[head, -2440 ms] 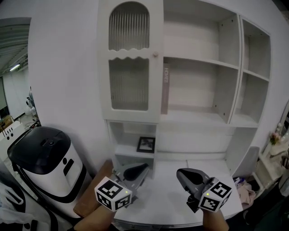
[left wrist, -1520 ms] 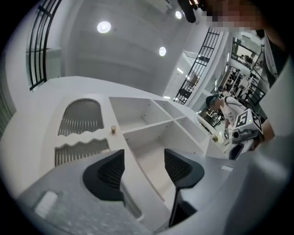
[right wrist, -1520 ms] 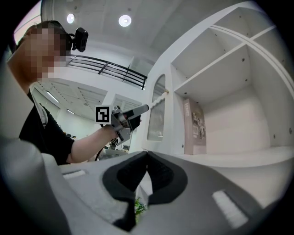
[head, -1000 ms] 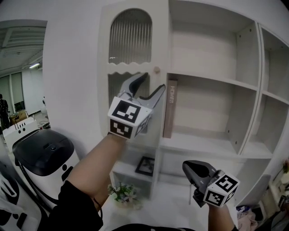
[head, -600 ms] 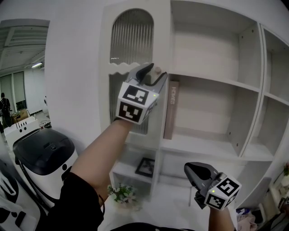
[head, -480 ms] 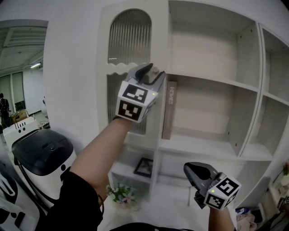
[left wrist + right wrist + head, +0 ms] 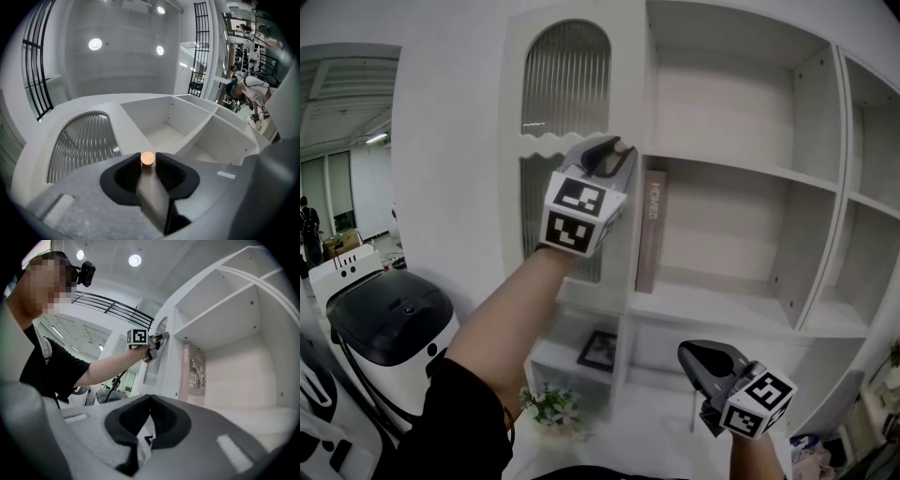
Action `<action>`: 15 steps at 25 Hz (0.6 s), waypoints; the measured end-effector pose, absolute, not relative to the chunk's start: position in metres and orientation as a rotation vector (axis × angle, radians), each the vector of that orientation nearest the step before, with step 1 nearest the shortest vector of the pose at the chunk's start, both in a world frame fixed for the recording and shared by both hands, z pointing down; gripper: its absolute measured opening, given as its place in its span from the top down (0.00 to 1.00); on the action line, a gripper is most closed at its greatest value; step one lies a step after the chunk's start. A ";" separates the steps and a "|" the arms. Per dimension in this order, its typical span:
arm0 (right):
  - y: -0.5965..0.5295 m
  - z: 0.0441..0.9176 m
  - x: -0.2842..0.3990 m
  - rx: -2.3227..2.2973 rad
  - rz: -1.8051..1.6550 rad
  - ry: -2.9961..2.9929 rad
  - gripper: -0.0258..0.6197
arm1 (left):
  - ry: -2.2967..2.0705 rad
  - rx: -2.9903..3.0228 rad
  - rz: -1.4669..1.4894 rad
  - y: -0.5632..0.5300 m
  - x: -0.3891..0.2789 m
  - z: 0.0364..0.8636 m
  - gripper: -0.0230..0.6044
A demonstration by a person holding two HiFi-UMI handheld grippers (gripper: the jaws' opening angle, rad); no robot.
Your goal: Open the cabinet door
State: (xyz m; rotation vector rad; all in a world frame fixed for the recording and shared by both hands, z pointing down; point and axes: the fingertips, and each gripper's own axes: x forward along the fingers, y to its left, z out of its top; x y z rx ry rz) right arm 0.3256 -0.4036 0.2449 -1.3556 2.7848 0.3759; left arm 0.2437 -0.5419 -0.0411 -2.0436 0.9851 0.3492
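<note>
Left gripper (image 7: 615,153) is up at the cabinet door (image 7: 567,84), the white one with ribbed glass panels and an arched top. Its jaws are closing in on the little round knob (image 7: 147,158) at the door's right edge. In the left gripper view the knob sits right between the two tips, and the pads (image 7: 165,165) look like they touch it on both sides, so a narrow pinch on the knob. The door itself looks closed, flush with the frame. Just right of it are the open shelves (image 7: 741,169), with a book (image 7: 650,230) standing upright right beside the door edge.

Right gripper (image 7: 692,356) hangs low and well apart from the door. Its jaws are pressed together with nothing in them, pointing roughly at the shelves.

Below the door there's a small framed picture (image 7: 600,349) in a cubby and some flowers (image 7: 548,405) lower down. A black-and-white machine (image 7: 389,328) stands off to the left.
</note>
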 end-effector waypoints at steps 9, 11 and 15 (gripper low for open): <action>-0.409 0.260 0.329 -1.325 0.335 2.801 0.96 | 1.014 -2.077 0.390 -0.543 0.241 -0.042 0.83; -0.410 0.266 0.332 -1.323 0.318 2.800 0.96 | 1.017 -2.084 0.375 -0.543 0.240 -0.040 0.83; -0.412 0.279 0.342 -1.324 0.272 2.783 0.96 | 0.988 -2.101 0.356 -0.540 0.243 -0.041 0.83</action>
